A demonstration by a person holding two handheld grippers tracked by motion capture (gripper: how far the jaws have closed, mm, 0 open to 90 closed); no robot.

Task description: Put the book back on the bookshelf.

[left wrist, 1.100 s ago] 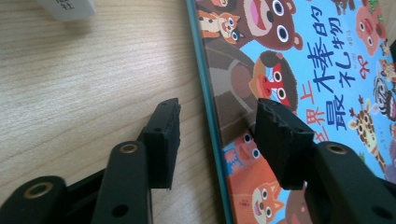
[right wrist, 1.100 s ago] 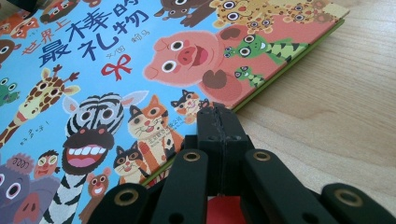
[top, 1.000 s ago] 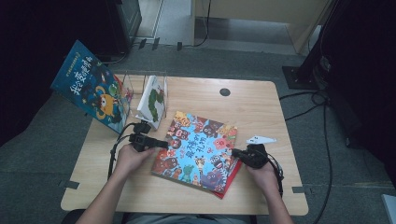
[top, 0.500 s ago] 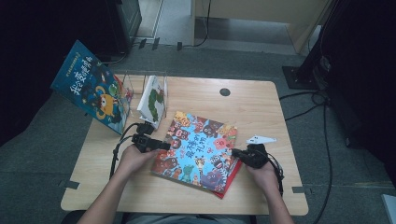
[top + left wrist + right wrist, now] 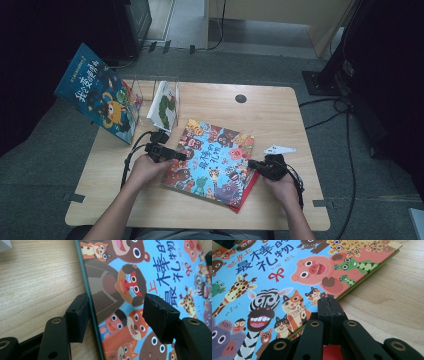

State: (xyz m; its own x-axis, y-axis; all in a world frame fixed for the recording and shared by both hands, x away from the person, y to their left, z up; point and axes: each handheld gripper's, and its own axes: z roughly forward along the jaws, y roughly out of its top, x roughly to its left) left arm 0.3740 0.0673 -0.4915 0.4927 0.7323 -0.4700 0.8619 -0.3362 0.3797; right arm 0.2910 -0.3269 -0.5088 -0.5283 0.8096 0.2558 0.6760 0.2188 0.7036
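A blue picture book (image 5: 215, 160) covered in cartoon animals lies flat at the table's middle, on top of a red book (image 5: 245, 194). My left gripper (image 5: 183, 156) is open at the book's left edge. In the left gripper view (image 5: 116, 315) one jaw hovers over bare wood and the other over the cover (image 5: 125, 285). My right gripper (image 5: 251, 163) is shut at the book's right edge. In the right gripper view (image 5: 329, 302) its joined tips touch the edge of the cover (image 5: 274, 277), and red (image 5: 332, 353) shows below the jaws.
At the back left a clear stand (image 5: 142, 95) holds a leaning blue book (image 5: 97, 97) and a white book with a green figure (image 5: 164, 106). A white scrap (image 5: 280, 149) lies near the right hand. A black cable hole (image 5: 240, 98) sits far centre.
My left gripper has edged slightly right onto the book's edge. The right gripper and the books have stayed put.
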